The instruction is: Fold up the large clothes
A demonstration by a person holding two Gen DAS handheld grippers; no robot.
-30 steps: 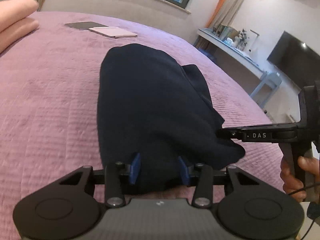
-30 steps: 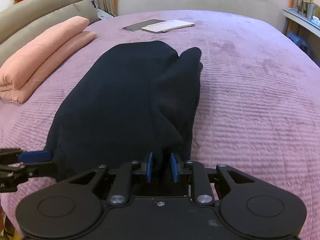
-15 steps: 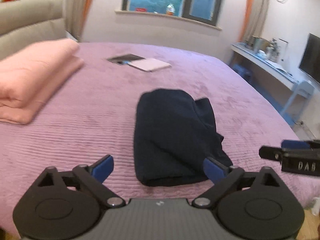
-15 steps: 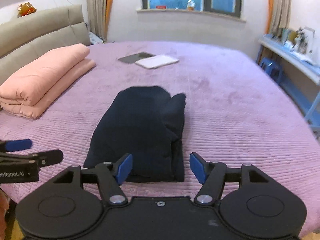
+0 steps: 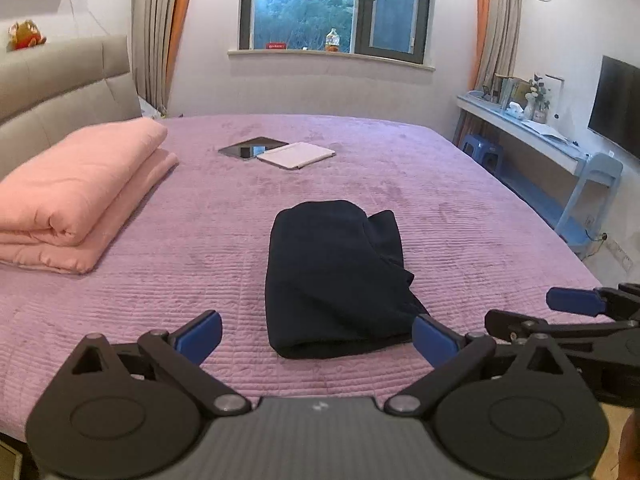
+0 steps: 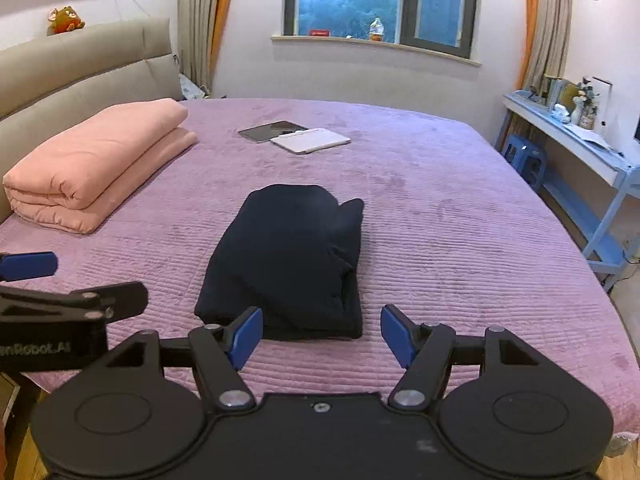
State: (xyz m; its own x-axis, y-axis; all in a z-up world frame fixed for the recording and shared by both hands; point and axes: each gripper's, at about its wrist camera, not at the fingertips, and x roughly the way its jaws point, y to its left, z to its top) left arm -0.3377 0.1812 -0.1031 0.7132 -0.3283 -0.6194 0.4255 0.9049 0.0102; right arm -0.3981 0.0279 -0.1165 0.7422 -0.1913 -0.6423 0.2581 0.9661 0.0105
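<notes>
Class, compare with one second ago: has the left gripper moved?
Yes. The left gripper has let go, opened and pulled back from the dark folded garment, which looks smaller against the purple bedspread.

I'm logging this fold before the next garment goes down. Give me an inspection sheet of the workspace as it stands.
Surface: purple quilted bedspread, lying flat.
Job's things: dark navy garment lies folded in a compact bundle near the bed's front edge, its right side somewhat uneven.
Clutter: folded pink quilt at left; dark tablet touching white keyboard case farther back.
Grippers: left gripper and right gripper both open, off the garment, holding nothing.
Cables: a wall cord by the blue desk.
Surroundings: headboard, window with bottle on the sill, wall television, blue stool.
</notes>
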